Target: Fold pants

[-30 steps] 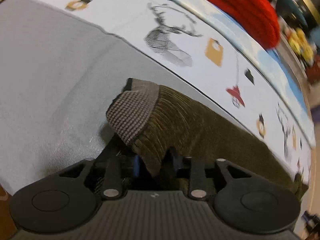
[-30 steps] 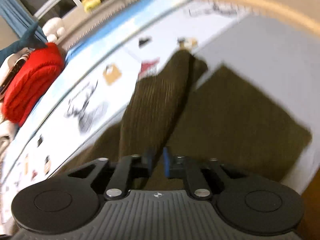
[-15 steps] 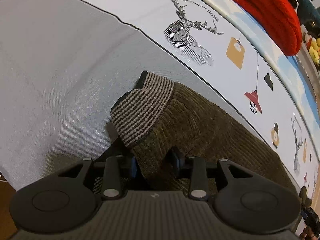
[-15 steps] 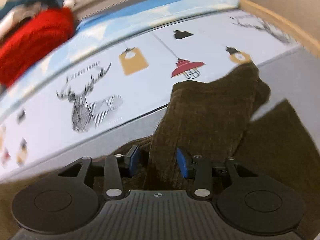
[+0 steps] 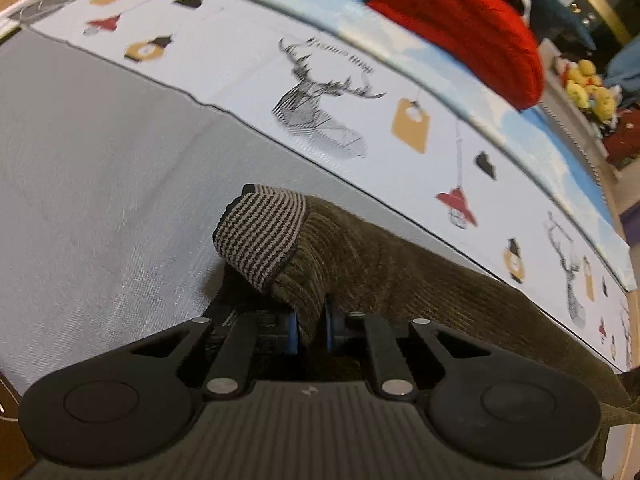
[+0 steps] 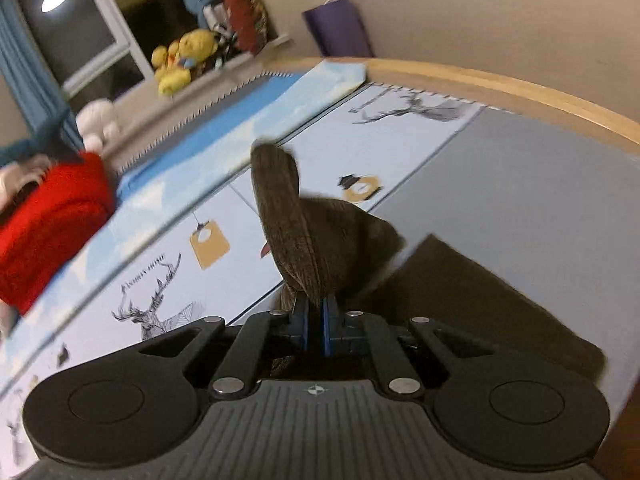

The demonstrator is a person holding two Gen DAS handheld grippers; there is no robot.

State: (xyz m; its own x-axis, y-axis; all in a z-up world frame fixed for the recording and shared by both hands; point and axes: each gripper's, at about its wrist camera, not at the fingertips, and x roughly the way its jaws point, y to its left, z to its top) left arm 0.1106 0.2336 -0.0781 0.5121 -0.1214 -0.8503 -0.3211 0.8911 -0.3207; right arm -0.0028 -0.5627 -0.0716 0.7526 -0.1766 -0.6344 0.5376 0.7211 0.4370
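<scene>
**Both grippers pinch the corduroy pants**

The left gripper (image 5: 311, 326) is closing, its fingers pressed on the olive corduroy pants (image 5: 400, 276) just behind the striped knit cuff (image 5: 262, 232). The right gripper (image 6: 315, 322) is closing on another fold, which stands up from its fingers. The pants lie on the grey sheet (image 5: 100, 168) beside the deer-print cover (image 5: 320, 96).

The black left gripper (image 5: 311, 326) and black right gripper (image 6: 315, 322) angle downward, jaws closing, each pinching olive corduroy cloth (image 5: 400, 280).
</scene>
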